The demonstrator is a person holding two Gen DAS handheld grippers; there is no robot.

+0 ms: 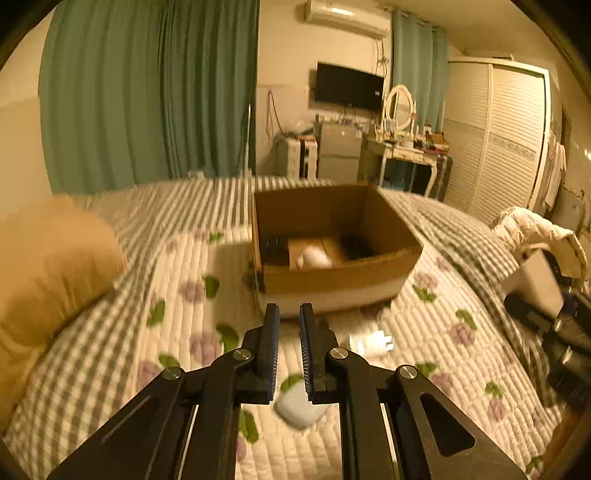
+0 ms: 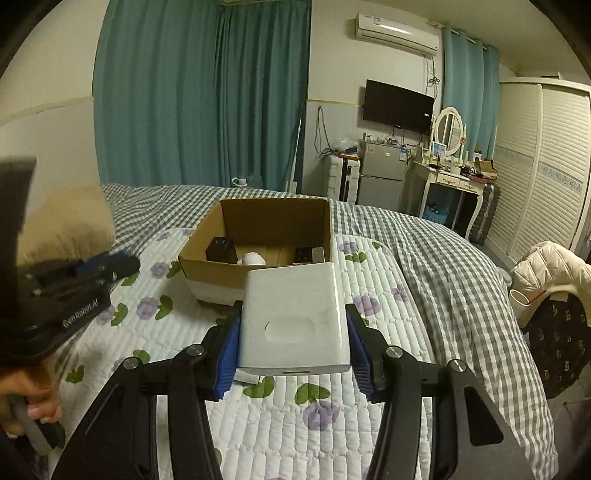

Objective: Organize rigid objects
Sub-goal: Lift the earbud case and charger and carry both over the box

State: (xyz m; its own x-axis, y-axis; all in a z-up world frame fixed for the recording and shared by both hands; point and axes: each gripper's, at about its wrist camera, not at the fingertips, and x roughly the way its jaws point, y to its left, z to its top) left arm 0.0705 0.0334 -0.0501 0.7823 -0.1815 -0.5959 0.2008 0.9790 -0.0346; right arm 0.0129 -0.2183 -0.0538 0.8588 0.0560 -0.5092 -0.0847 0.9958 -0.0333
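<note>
Only one bit of lettering you can read: white print reading "GenRoboAI" runs along the black body of your left gripper (image 2: 110, 267), at the left edge of the right wrist frame. Stickers on the small fridge (image 2: 382, 166) and the air conditioner (image 2: 397, 35), upper right, are too small to read.

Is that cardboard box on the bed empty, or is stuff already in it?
Not empty. The cardboard box is open-topped; dark objects and a white one lie inside.
</note>
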